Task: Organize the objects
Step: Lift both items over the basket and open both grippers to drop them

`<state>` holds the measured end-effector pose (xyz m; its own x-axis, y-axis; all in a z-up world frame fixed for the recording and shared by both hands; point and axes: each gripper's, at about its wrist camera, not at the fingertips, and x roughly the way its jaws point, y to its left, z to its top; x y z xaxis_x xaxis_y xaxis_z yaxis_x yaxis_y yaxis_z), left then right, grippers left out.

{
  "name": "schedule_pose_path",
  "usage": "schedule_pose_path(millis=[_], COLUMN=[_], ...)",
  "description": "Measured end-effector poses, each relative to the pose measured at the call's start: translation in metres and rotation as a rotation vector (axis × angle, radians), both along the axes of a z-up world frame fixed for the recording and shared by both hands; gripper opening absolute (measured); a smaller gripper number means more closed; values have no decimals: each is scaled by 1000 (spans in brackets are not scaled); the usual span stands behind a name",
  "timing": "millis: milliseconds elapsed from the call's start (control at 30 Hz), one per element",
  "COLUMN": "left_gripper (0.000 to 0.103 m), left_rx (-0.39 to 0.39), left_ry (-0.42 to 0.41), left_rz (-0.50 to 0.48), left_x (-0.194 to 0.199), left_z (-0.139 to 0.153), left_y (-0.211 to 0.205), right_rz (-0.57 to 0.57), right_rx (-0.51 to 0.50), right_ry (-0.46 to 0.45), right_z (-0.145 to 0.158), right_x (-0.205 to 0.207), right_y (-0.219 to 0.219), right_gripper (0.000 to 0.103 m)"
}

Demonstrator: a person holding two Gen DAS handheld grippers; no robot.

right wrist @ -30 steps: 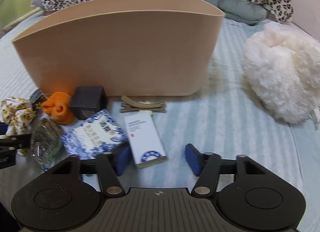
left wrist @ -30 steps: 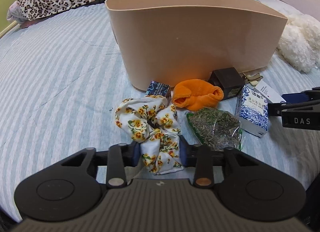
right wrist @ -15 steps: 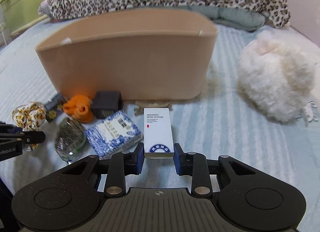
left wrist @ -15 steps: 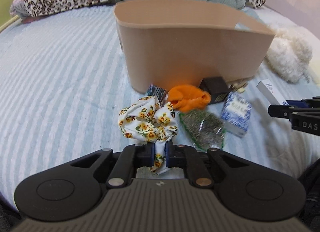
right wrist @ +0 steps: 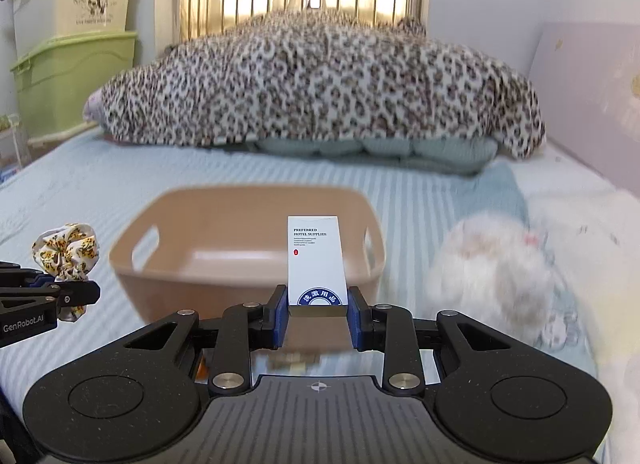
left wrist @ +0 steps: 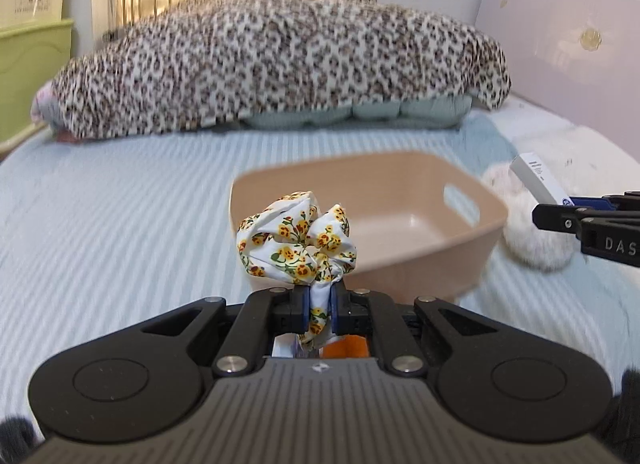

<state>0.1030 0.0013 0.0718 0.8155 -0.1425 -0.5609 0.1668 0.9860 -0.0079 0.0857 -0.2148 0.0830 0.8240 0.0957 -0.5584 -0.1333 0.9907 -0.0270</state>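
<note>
My left gripper is shut on a white scrunchie with yellow flowers and holds it raised in front of the near rim of the beige plastic bin. My right gripper is shut on a small white hotel-supplies box, held upright in front of the same bin. The bin's inside looks bare in both views. The scrunchie and left gripper show at the left of the right wrist view. The white box shows at the right of the left wrist view.
A striped blue bedsheet covers the bed. A leopard-print blanket lies across the far end. A white fluffy plush lies right of the bin. Green and cream storage boxes stand far left. An orange item peeks below the left gripper.
Both grippers have lifted with their loads, so the bin's open top now shows. The other small items on the sheet have dropped out of view.
</note>
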Motion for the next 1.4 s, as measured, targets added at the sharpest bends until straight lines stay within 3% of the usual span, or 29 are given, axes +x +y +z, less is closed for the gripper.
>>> schedule_pose_path(millis=[200, 333, 667, 867, 933, 1000, 1067, 1333, 1400], left_gripper=[11, 11, 11, 15, 20, 54, 70, 78, 78], left_rx=[20, 64, 145, 138, 136, 141, 152, 123, 124], left_ry=[-29, -18, 179, 238, 226, 209, 168, 108, 108], left_rz=[-15, -8, 12, 21, 19, 15, 15, 28, 31], left_x=[40, 69, 138, 146, 143, 136, 126, 81, 69], left_z=[10, 0, -65, -75, -71, -64, -54, -20, -16], left_y=[-20, -34, -46, -40, -38, -38, -39, -29, -26], right_rz=[-9, -17, -28, -28, -30, -26, -26, -26, -21], right_rx=[-7, 23, -39, -61, -66, -68, -67, -31, -40], right_ry=[-53, -32, 102, 165, 172, 161, 134, 53, 46], right_z=[11, 5, -46, -69, -70, -67, -60, -25, -22], right_x=[35, 67, 126, 140, 140, 135, 126, 71, 56], right_y=[6, 8, 26, 33, 35, 35, 34, 20, 19], right_gripper=[28, 28, 28, 29, 41, 47, 63, 90, 92])
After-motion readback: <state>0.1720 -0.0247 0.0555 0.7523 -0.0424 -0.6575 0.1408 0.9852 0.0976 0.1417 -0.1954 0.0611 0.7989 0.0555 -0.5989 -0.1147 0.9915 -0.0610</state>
